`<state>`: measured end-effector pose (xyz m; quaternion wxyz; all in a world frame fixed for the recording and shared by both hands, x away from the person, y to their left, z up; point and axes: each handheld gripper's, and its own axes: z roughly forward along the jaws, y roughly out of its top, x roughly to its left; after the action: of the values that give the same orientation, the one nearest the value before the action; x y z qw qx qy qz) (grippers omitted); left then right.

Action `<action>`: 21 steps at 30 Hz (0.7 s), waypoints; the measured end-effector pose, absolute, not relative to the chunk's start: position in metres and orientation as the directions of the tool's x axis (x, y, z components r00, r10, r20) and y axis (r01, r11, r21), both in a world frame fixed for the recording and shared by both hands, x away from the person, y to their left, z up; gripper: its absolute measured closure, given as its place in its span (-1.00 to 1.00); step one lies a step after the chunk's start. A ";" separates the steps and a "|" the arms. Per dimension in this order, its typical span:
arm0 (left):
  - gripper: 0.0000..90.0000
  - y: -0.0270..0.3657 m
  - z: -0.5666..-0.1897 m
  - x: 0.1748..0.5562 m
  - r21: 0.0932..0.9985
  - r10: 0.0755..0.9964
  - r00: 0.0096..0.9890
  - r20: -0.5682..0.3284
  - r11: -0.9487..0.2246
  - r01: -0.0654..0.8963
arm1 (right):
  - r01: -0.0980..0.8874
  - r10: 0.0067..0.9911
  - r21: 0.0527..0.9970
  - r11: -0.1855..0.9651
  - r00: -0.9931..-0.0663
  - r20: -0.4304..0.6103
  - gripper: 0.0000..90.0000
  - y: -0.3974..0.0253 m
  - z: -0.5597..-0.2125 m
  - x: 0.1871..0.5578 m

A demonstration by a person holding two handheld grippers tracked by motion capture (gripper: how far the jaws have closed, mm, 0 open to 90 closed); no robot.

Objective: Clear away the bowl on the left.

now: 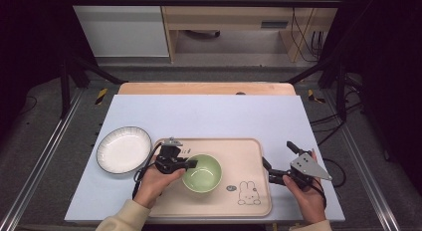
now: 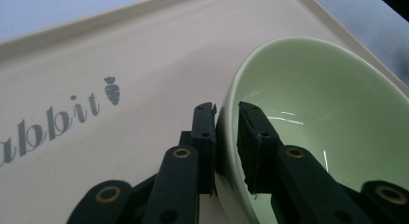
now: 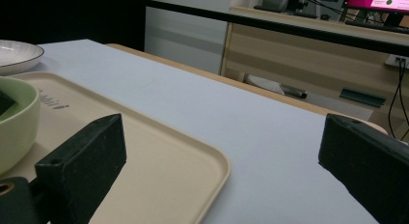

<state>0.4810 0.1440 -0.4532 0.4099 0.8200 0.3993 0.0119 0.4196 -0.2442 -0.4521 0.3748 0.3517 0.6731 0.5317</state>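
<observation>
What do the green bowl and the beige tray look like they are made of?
The green bowl looks like glazed ceramic: sharp glossy highlights inside, thick rounded rim. The beige tray looks like matte plastic or melamine: dull, even surface, moulded raised edge, printed lettering. Neither is certain from looks alone.

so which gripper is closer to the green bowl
Left. The left gripper is clamped on the green bowl rim; the right gripper sits open past the tray's right edge.

Glossy glazed green bowl, matt smooth beige tray, matt black plastic fingers.
</observation>
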 end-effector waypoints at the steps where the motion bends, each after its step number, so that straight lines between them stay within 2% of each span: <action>1: 0.66 0.143 -0.453 0.480 0.687 0.664 0.686 -0.298 -0.350 0.637 | 0.076 0.872 0.979 0.188 -0.472 -0.130 -0.93 -0.244 -0.452 0.420; 5: 0.54 0.141 -0.451 0.479 0.698 0.671 0.690 -0.273 -0.355 0.622 | 0.076 0.872 0.979 0.187 -0.472 -0.130 -0.93 -0.244 -0.452 0.420; 6: 0.44 0.141 -0.450 0.479 0.703 0.674 0.691 -0.263 -0.357 0.615 | 0.075 0.872 0.979 0.187 -0.472 -0.130 -0.93 -0.244 -0.452 0.420; 17: 0.11 0.139 -0.446 0.477 0.735 0.669 0.711 -0.216 -0.368 0.570 | 0.077 0.870 0.979 0.189 -0.475 -0.131 -0.93 -0.244 -0.452 0.420; 21: -0.09 0.138 -0.444 0.476 0.744 0.670 0.719 -0.186 -0.382 0.549 | 0.078 0.868 0.978 0.191 -0.478 -0.132 -0.93 -0.243 -0.453 0.420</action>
<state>0.4758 0.1377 -0.4443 0.4165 0.8281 0.3680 0.0730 0.4195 -0.2433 -0.4526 0.3723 0.3499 0.6760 0.5310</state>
